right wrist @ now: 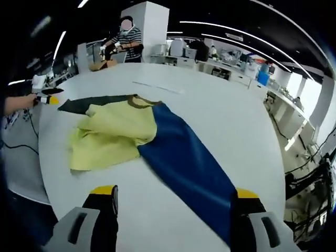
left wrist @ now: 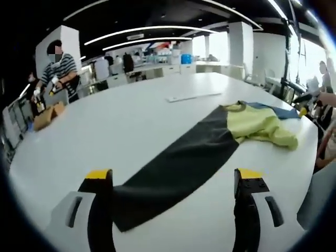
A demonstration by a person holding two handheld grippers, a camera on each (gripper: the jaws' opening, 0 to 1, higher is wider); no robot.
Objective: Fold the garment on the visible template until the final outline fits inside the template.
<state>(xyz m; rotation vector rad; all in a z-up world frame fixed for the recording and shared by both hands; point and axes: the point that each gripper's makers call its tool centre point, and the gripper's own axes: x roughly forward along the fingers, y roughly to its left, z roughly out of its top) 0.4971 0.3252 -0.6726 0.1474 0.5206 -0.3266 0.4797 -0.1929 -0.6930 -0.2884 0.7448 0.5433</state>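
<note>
— Garment (left wrist: pixel 210 142)?
— Spread across the white counter (left wrist: pixel 121 121); yellow body (right wrist: pixel 113 134) bunched mid-counter, dark panel (left wrist: pixel 178 168) stretched one way, blue panel (right wrist: pixel 186 163) the other.
— Left claw (left wrist: pixel 174 181)?
— Spread wide, pinching nothing; hanging just above the dark panel's near end.
— Right claw (right wrist: pixel 176 197)?
— Spread too, pinching nothing; blue panel's end running between the jaws, close by the right one.
— Touching cloth?
— Cannot tell, either side.
— Beyond the garment?
— Flat white strip (left wrist: pixel 193 96) further along the counter. Person in stripes (left wrist: pixel 60 71) at the far edge, brown item (left wrist: pixel 48 115) beside.
</note>
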